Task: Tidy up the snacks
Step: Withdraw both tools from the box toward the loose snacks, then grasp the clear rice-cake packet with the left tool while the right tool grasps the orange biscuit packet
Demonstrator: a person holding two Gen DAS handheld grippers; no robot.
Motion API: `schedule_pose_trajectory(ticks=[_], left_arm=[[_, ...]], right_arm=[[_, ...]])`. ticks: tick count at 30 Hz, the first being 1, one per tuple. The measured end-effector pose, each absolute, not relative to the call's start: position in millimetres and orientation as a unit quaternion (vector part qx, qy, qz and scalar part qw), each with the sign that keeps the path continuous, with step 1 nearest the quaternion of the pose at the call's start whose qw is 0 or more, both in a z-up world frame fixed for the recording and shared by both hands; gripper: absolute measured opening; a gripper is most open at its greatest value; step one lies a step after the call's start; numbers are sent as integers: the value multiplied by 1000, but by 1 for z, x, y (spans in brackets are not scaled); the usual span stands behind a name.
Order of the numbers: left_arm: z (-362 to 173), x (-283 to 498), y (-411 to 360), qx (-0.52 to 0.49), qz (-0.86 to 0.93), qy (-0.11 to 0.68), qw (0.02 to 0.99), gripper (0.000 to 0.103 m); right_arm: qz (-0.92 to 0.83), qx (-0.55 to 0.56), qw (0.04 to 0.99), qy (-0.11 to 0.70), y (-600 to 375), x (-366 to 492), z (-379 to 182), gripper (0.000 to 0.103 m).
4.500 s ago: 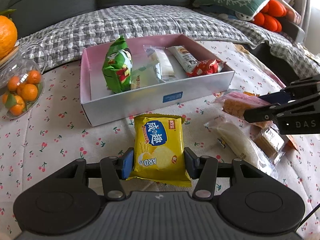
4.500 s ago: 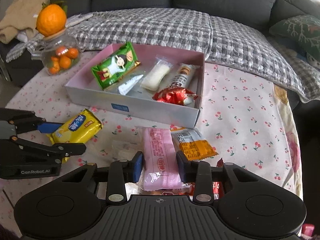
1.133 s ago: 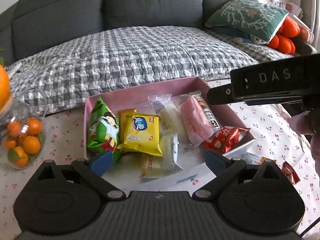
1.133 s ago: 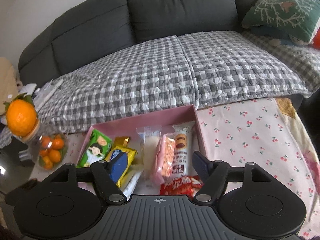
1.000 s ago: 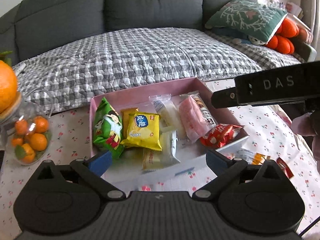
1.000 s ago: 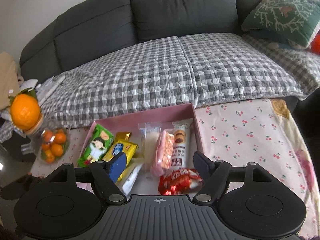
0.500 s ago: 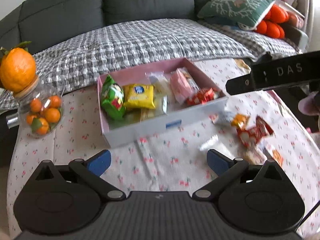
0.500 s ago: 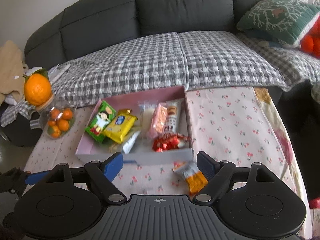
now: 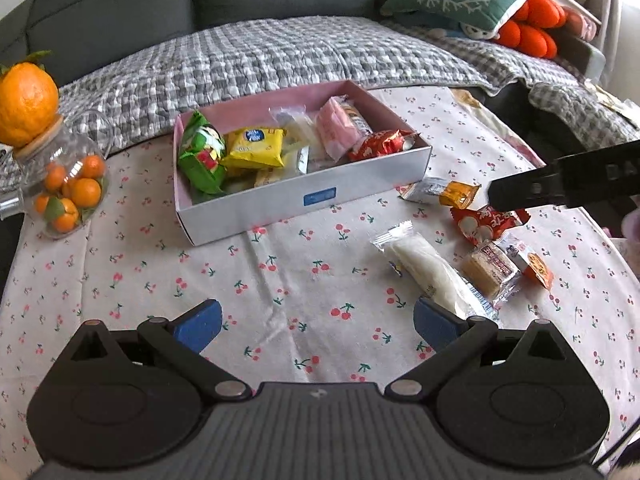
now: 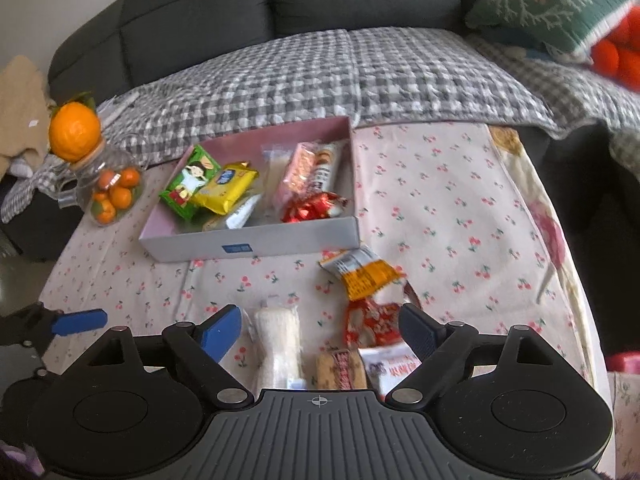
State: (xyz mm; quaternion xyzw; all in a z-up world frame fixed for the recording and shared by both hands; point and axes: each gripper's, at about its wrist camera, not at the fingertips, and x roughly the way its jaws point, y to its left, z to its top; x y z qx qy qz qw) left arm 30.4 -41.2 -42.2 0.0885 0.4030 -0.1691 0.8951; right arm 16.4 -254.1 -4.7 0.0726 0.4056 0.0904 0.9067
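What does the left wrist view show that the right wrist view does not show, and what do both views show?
Only the left wrist view: the whole packet with an orange end at the cluster's edge.

Only the right wrist view: the beige cloth at far left.

Both: the box of snacks, the jar of small oranges, the white roll packet, the red packet and the loose orange-and-white packet. Both grippers hold nothing: left open, right opening.

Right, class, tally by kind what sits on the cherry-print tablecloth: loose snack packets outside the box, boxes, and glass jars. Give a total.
Loose snack packets: 5
Box: 1
Glass jar: 1
Total: 7
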Motion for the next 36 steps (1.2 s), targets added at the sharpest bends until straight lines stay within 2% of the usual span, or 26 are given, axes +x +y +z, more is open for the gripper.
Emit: schedule_pose_trajectory(ticks=[8, 14, 27, 31, 35, 36], left_arm=[[-50, 42, -51, 37, -141, 435, 889, 101], [-56, 55, -65, -12, -123, 460, 879, 94], [-68, 67, -104, -38, -133, 489, 861, 67], [-73, 67, -115, -23, -133, 490, 861, 53], [-76, 67, -118, -11, -134, 486, 863, 49], [-75, 66, -118, -9, -137, 486, 863, 44]], right_arm=[[46, 89, 879, 467, -278, 21, -22, 88], [18, 48, 872, 487, -290, 26, -37, 88], [31, 84, 846, 526, -315, 33, -57, 85], [33, 92, 839, 535, -320, 35, -65, 78], [36, 102, 832, 544, -322, 35, -71, 71], [37, 100, 833, 543, -322, 35, -71, 71]])
